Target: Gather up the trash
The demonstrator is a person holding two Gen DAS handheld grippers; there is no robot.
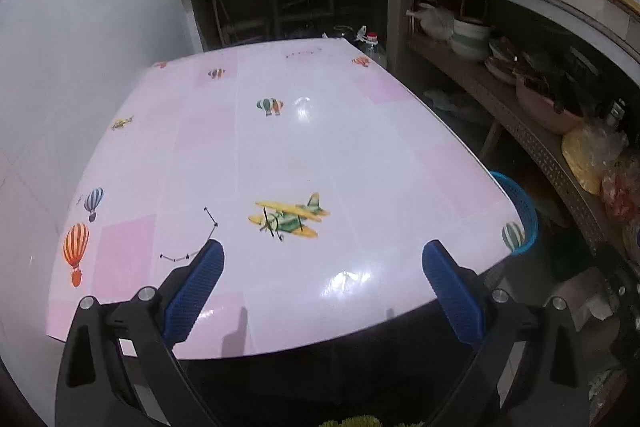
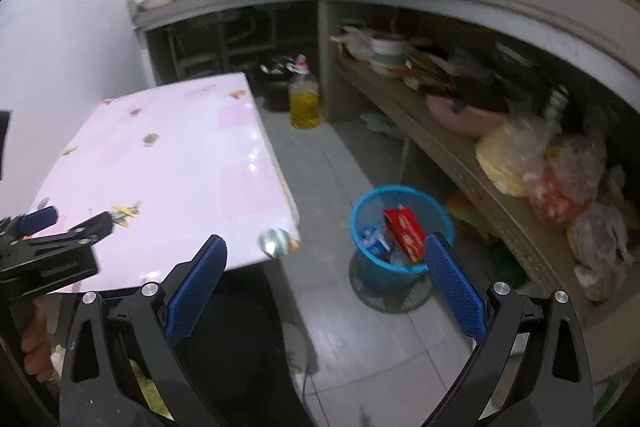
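Observation:
A blue mesh trash basket stands on the floor right of the table, holding a red packet and blue-white wrappers. Its rim also shows past the table's right edge in the left wrist view. My right gripper is open and empty, above the floor beside the basket. My left gripper is open and empty over the near edge of the pink table; it also shows at the left of the right wrist view. I see no trash on the tabletop.
A concrete counter with a lower shelf of bowls and plastic bags runs along the right. A bottle of yellow oil and a dark pot stand on the grey tiled floor beyond the table. A white wall is at the left.

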